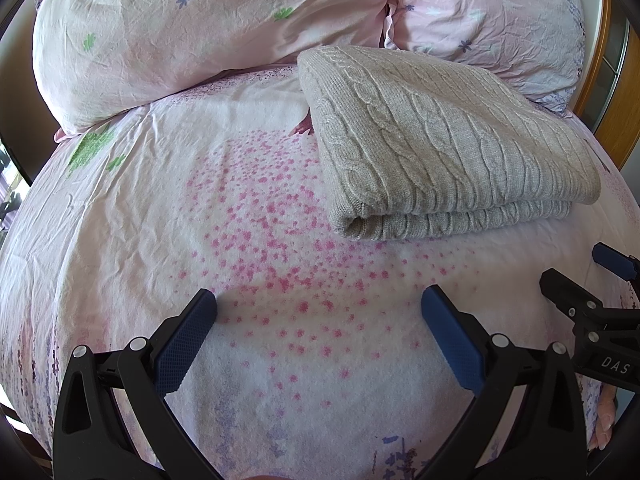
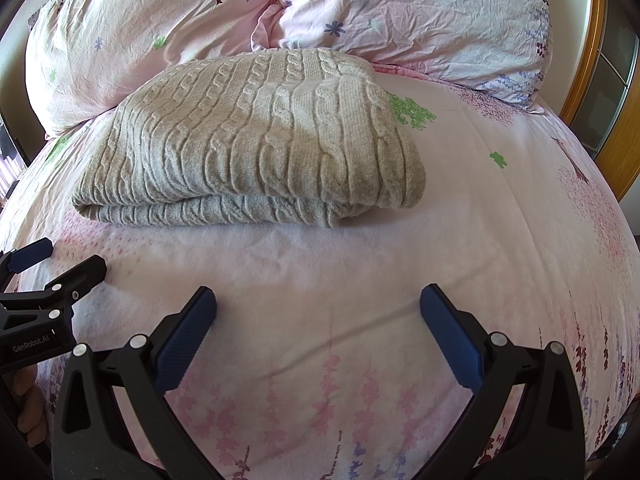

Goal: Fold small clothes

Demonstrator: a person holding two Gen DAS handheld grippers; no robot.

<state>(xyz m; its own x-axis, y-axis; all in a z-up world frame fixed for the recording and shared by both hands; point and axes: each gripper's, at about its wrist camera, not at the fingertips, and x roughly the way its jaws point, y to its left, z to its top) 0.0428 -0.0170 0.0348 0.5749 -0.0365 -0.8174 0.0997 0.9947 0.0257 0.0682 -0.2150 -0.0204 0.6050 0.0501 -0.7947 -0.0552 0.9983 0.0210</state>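
Already the sweater (image 2: 248, 136) lies folded into a thick rectangle on the bed (image 2: 360, 264), its far edge near the two pillows (image 2: 420, 16), its cable knit facing up and the doubled layers showing along the near edge. By the look of it, the folding is done or nearly so; you hold nothing.

Your left gripper (image 1: 319, 308) hangs over bare sheet short of the sweater, jaws spread wide and empty. Your right gripper (image 2: 318, 308) does the same, wide apart, nothing between its pads (image 2: 188, 340). Each one shows at the edge of the other's view, side by side and apart from the cloth.

If another fold is wanted, you will need to reach forward and pinch the near corners, catching all the layers, since thick knit slips and springs open. Otherwise a light press to flatten the top would finish it.

Readable writing: "GenRobot.AI" on the left gripper's body in the right view, and "DAS" on the right gripper's body in the left view.
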